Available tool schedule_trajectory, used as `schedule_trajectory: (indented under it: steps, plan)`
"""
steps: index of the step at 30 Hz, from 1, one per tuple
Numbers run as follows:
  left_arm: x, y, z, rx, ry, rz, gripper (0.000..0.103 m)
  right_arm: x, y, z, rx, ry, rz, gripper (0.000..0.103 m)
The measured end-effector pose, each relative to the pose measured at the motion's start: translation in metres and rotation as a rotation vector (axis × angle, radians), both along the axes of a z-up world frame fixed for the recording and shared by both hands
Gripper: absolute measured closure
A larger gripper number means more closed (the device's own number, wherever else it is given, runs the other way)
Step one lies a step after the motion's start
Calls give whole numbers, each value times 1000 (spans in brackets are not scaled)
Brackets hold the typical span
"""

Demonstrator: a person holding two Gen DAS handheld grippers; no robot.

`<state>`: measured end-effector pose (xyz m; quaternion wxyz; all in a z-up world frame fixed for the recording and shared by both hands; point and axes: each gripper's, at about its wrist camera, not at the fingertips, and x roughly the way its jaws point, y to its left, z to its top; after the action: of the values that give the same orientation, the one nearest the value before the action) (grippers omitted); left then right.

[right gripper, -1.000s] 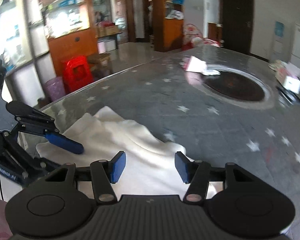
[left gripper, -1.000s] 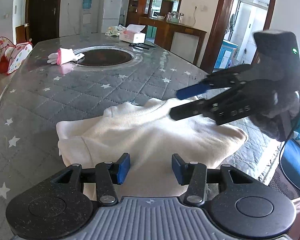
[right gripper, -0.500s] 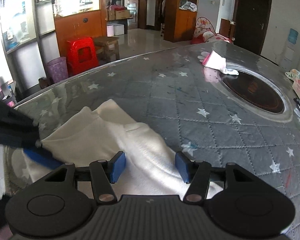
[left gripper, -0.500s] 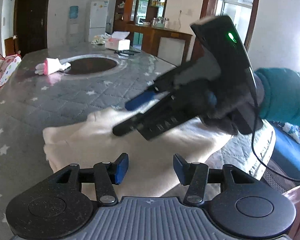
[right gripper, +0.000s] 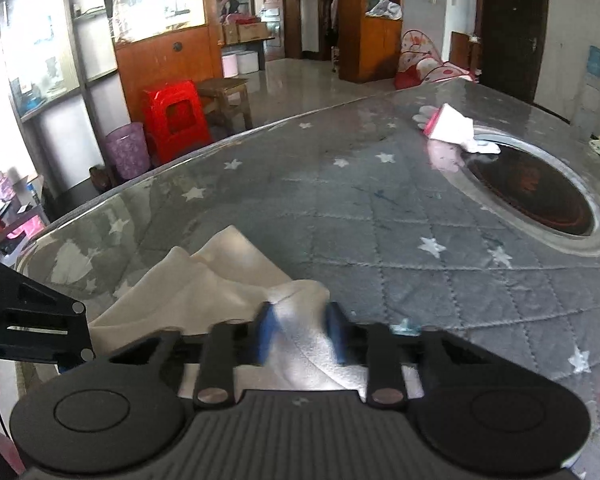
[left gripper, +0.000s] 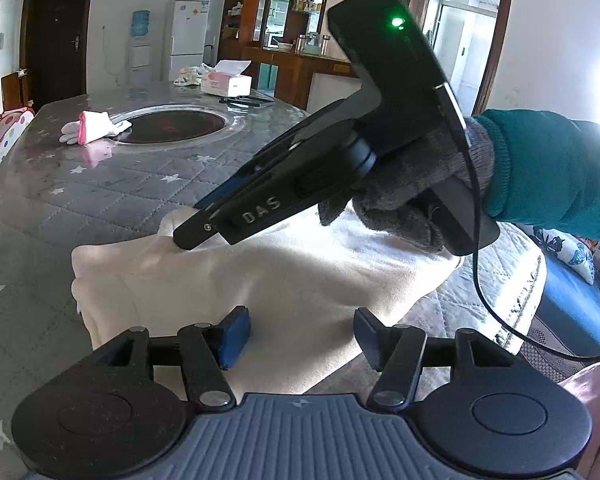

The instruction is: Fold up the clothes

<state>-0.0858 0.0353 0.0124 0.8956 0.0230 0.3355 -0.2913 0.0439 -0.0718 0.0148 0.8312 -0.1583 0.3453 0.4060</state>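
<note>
**Right gripper pinches the far corner of the garment**

The cream garment (left gripper: 284, 280) lies on the star-quilted table (left gripper: 100, 200), at its near edge. The right gripper (right gripper: 300, 334) has its blue pads narrowed around a raised tip of cloth on the garment's far side; motion blur leaves it unclear whether the clamp is complete. The left gripper (left gripper: 300, 336) hovers wide open above the garment's near edge, holding nothing. The fold probably runs from that far corner toward the left gripper.
</note>
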Motion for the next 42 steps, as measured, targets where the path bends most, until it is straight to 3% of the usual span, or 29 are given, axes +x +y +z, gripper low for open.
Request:
schedule_trajectory:
  steps: [3,6,11,16,21,35,42]
  plan:
    - [-1,-1,0,1,-2,-7,38,-1,4,0,-14,-29,-14,97]
    - [-2,-3,-1,5,-6,-13,36,4,4,-2,-20,-25,-30,97]
    - [-2,-2,-1,1,-2,-11,35,3,0,3,-6,-40,-26,88]
    - [-2,-4,-1,5,-5,-13,32,-7,-3,18,48,-47,24,87]
    - [-2,-4,-1,5,-4,-13,32,-14,15,7,3,-27,90,87]
    - [-3,0,-1,-10,-3,-22,30,3,22,-7,33,11,36,89]
    - [7,24,14,-28,-17,67,30,1,9,7,65,-3,20,81]
